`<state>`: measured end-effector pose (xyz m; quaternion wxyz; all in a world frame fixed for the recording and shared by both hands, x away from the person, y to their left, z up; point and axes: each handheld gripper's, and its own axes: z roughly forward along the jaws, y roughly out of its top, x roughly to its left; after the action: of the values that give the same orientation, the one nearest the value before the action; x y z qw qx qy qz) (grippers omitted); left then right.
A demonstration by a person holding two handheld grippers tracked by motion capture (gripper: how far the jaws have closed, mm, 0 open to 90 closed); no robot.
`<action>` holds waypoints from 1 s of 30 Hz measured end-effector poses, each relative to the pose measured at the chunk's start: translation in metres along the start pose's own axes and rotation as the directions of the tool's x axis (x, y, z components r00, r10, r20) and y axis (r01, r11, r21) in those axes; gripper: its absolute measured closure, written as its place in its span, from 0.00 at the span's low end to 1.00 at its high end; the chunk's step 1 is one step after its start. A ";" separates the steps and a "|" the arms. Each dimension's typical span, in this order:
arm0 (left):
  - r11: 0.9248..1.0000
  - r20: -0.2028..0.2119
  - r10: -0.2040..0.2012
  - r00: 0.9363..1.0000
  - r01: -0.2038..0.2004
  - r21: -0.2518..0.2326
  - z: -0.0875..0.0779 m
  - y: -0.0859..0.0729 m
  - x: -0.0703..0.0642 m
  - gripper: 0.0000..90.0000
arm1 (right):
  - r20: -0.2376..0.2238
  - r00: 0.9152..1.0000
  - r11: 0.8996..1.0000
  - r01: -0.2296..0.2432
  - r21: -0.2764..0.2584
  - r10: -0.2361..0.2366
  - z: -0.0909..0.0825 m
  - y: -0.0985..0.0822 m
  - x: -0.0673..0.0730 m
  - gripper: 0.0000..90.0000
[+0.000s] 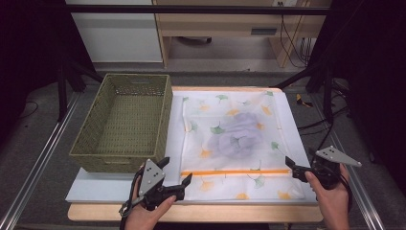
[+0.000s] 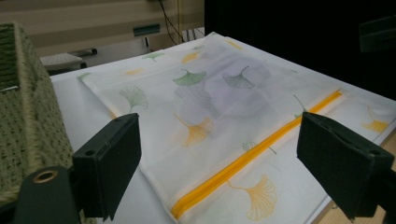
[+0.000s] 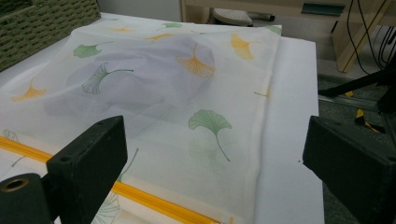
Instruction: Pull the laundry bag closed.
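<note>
High view first: the mesh laundry bag (image 1: 234, 143) with the ginkgo-leaf print lies flat on the white board (image 1: 95, 187), and everything else is easiest to place off that bag. Inside it there's a bunched pale purple garment (image 1: 237, 134), sitting about mid-bag. The orange zipper (image 1: 230, 171) runs across the bag's near side, looks zipped shut to me. The green woven basket (image 1: 122, 122) sits right beside the bag's left edge, empty, probably where the bag ends up. The left gripper (image 1: 174, 175) hovers at the bag's near-left corner, the right gripper (image 1: 293, 167) at the zipper's right end. I guess they're stationed at the two ends so the bag can be lifted evenly without the garment sliding to one side.

Left gripper view: jaws spread wide, nothing between them but air. The bag lies just beyond and below them, with the zipper's end (image 2: 252, 156) running away on a diagonal, and the basket wall (image 2: 23, 116) to the left of the bag.

Right gripper view: same story, jaws spread with nothing pinched. The bag's right hem (image 3: 266, 116) and the zipper (image 3: 140, 193) lie just ahead, so it's lined up on that corner.
</note>
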<state>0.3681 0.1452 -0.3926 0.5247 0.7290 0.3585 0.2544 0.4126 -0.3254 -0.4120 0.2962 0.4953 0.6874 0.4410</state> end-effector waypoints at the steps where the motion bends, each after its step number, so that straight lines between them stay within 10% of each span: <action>1: 1.000 -0.002 -0.002 1.000 0.002 -0.001 -0.002 0.001 0.002 0.15 | 0.001 1.000 1.000 0.000 0.000 0.000 0.000 0.000 0.000 0.07; 22: 0.998 -0.170 0.015 0.985 -0.004 0.065 -0.060 0.018 0.038 0.14 | 0.080 0.996 0.998 0.022 0.059 -0.027 -0.004 -0.013 -0.010 0.06; 30: 0.994 -0.274 0.041 0.961 -0.012 0.109 -0.074 0.006 0.054 0.14 | 0.104 0.994 0.997 0.026 0.075 -0.033 -0.009 -0.020 -0.015 0.08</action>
<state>0.3477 0.2299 -0.3637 0.4268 0.7181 0.4312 0.3411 0.4018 -0.3448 -0.4264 0.3200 0.5183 0.6938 0.3841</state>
